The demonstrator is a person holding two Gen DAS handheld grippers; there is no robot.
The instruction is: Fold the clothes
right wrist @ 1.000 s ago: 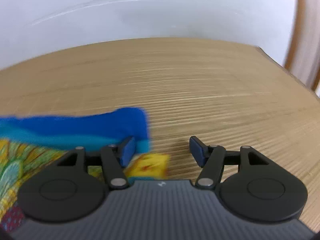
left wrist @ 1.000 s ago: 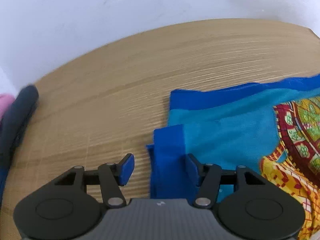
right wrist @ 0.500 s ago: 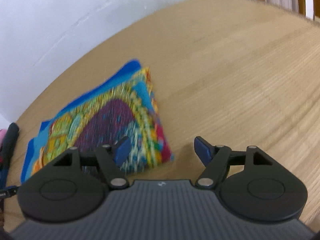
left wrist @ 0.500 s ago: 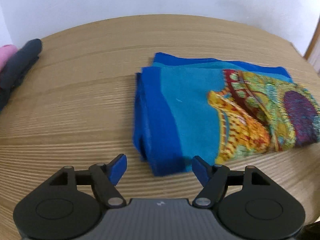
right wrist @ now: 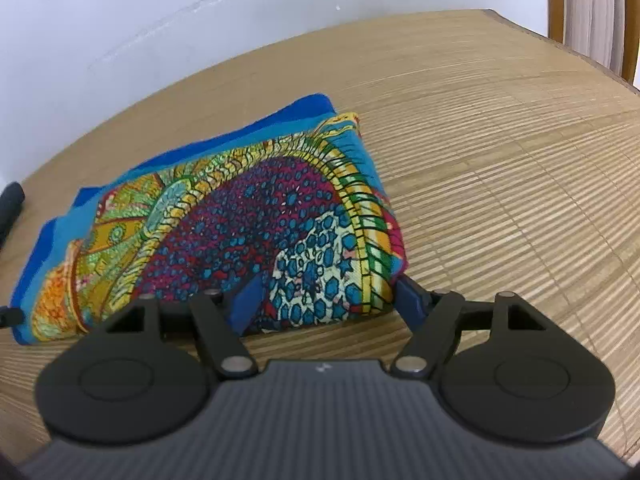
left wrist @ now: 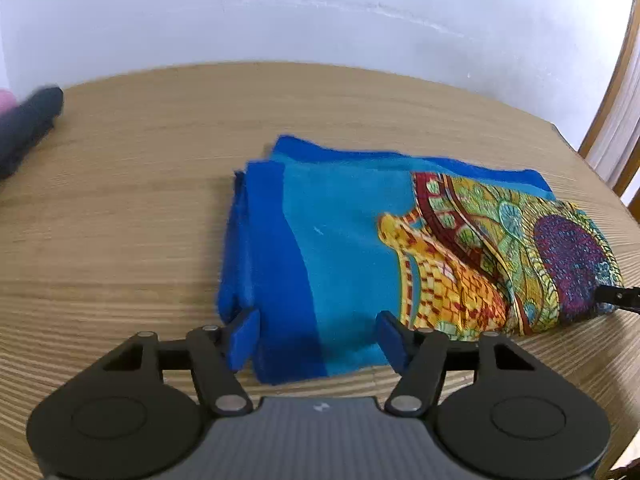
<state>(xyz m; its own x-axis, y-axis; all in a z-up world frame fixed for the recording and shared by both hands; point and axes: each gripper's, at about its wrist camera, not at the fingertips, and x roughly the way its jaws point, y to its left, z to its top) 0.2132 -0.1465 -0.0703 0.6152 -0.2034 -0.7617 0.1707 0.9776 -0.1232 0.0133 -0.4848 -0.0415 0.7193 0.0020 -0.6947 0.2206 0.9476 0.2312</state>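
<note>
The folded garment (left wrist: 344, 248), a blue cloth with a bright patterned print, lies as a flat, several-layer rectangle on the wooden table (left wrist: 120, 200), straight ahead of both tools. Its plain blue end sits between the spread fingers of the left gripper (left wrist: 318, 336); the patterned end (right wrist: 256, 232) sits between the spread fingers of the right gripper (right wrist: 326, 300). Both sets of jaws are wide apart and clamp nothing, though the cloth's near edge reaches right up to the pads.

Judgement: the cloth already lies folded, with stacked edges at the blue end and a rounded fold at the patterned end. This fits either a pause ahead of one more fold or a finished piece just let go. The frames don't settle which, so no move is called.

Far left of the left gripper lies a dark rolled item (left wrist: 28, 128), with something pink beside it, too blurred to name. A wooden chair frame (right wrist: 556, 0) stands beyond the table's right corner.
</note>
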